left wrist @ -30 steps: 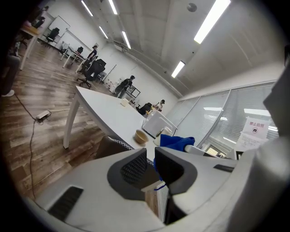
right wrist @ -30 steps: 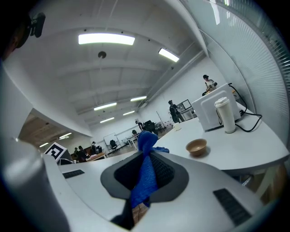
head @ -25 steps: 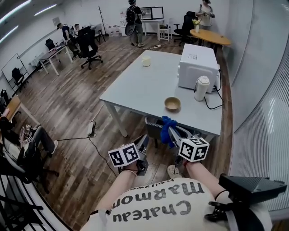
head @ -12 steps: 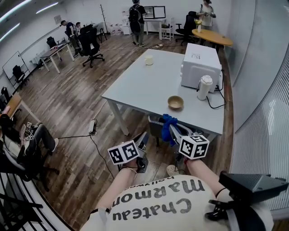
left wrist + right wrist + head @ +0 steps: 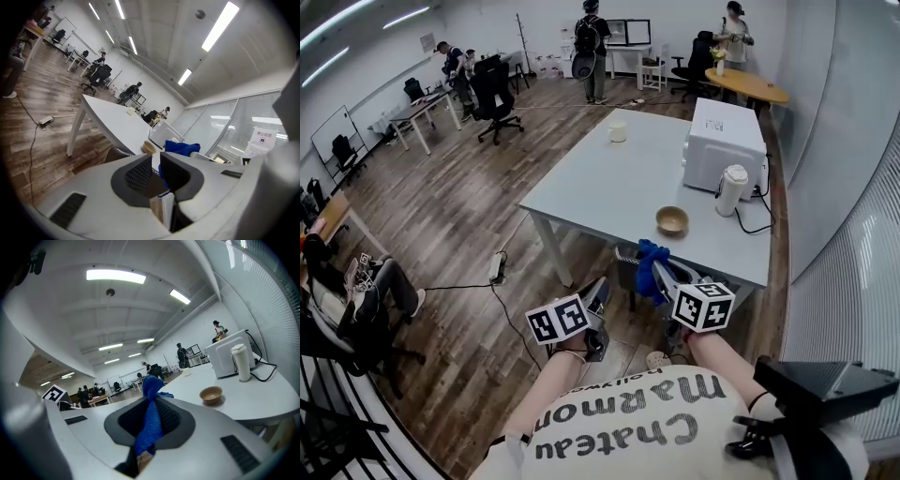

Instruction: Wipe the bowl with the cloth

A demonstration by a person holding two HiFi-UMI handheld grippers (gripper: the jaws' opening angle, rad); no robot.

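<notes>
Bowl [image 5: 672,221]: a small tan one, standing upright near the close edge of the white tabletop [image 5: 609,178], just beside a pale tumbler [image 5: 732,190] and a white microwave [image 5: 727,145]. Nothing touches it, and both grippers are well apart from it, held out over the wooden floor short of the tabletop.

Blue cloth [image 5: 649,267] is pinched in the right gripper [image 5: 661,277]; in the right gripper view its fingers are closed on a bunched fold of the fabric, which stands up past their tips with the bowl beyond it. The left gripper [image 5: 598,295] hangs beside it, its fingers only narrowly apart with nothing between them; the blue seen past them in the left gripper view is the other gripper's cloth.

Over the last second the tabletop and bowl have slid a little rightward and lower in the head view and look slightly nearer, while both grippers have kept the same pose in front of the person's body. That reads as the person closing in on the tabletop: the cloth is already secured, the wiping has not begun, and the reach to the bowl is what remains first.
</notes>
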